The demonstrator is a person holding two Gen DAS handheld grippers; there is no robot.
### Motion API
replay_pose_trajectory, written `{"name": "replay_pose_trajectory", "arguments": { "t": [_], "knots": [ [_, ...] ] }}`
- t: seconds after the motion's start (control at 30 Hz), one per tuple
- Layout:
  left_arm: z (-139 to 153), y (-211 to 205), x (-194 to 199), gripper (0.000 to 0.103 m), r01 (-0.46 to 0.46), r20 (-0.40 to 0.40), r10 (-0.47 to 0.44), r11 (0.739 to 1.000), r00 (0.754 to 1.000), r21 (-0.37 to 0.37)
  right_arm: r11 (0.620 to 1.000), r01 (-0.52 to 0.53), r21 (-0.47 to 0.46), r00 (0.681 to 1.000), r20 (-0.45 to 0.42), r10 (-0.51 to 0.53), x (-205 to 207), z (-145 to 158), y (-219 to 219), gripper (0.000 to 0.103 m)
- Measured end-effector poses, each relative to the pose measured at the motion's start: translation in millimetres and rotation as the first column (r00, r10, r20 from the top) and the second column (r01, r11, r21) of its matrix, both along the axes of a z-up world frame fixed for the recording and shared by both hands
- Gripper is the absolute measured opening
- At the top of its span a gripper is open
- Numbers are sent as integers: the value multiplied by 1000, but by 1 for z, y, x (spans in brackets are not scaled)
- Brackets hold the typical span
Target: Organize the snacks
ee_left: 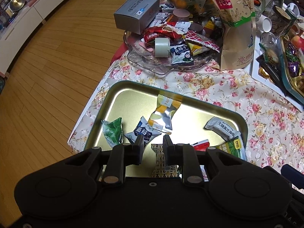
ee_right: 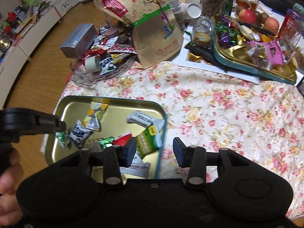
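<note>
A gold tin tray (ee_left: 121,98) with a teal rim (ee_right: 76,102) sits at the table's near left and holds several wrapped snacks: a green packet (ee_left: 112,131), a blue-white packet (ee_left: 144,133), a yellow-silver packet (ee_left: 163,114) and a grey packet (ee_left: 222,129). My left gripper (ee_left: 153,142) hovers over the tray's near part, jaws open a little, empty, above a brown patterned packet (ee_left: 159,159). My right gripper (ee_right: 154,148) is open and empty, straddling the tray's right rim. The left gripper shows at the left of the right wrist view (ee_right: 34,123).
A glass dish (ee_left: 152,64) piled with snacks, a tape roll (ee_left: 161,47) and a grey box (ee_left: 136,13) stands behind the tray. A tall paper bag (ee_right: 152,28) leans beside it. A second tin of sweets (ee_right: 247,53), jars and apples are at the far right. Floral cloth (ee_right: 218,110) covers the table.
</note>
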State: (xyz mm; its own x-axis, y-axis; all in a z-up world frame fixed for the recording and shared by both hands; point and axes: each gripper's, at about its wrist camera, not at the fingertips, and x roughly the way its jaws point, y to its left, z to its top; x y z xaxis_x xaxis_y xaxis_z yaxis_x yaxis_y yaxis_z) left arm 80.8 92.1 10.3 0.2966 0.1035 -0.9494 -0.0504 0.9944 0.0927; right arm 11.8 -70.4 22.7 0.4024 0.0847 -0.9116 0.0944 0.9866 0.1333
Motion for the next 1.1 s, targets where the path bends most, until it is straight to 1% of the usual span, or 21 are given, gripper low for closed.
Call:
{"name": "replay_pose_trajectory", "arguments": {
  "t": [0.13,0.23,0.37,0.47,0.67,0.8,0.9,1.1],
  "knots": [
    [2,-3,-5,32,12,26,-12,1000,1000,4,1000,-8,-14,1000,-4,8,-5,-2,-5,45],
    [3,-5,-12,32,12,49,-12,1000,999,5,1000,7,-13,1000,-13,-7,-7,-4,-9,45],
    [1,-9,-26,32,11,90,-15,999,996,44,1000,27,-5,999,-16,-27,-13,-3,-14,45],
    [-4,-13,-39,32,18,108,-25,998,994,65,1000,23,-11,1000,-6,-23,-20,-1,-17,45],
    [-13,-16,-60,32,41,135,-43,999,990,18,999,17,-48,1000,17,-16,-40,-6,-20,45],
    [-11,-19,-76,32,47,187,-52,998,981,29,998,7,-55,1000,-2,-7,-53,-15,-20,45],
    [-11,-22,-88,32,60,219,-65,998,974,32,996,-14,-85,1000,0,14,-65,-20,-17,45],
    [-16,-26,-108,32,81,229,-83,997,970,18,986,-45,-160,998,42,53,-91,-23,-14,45]
  ]
}}
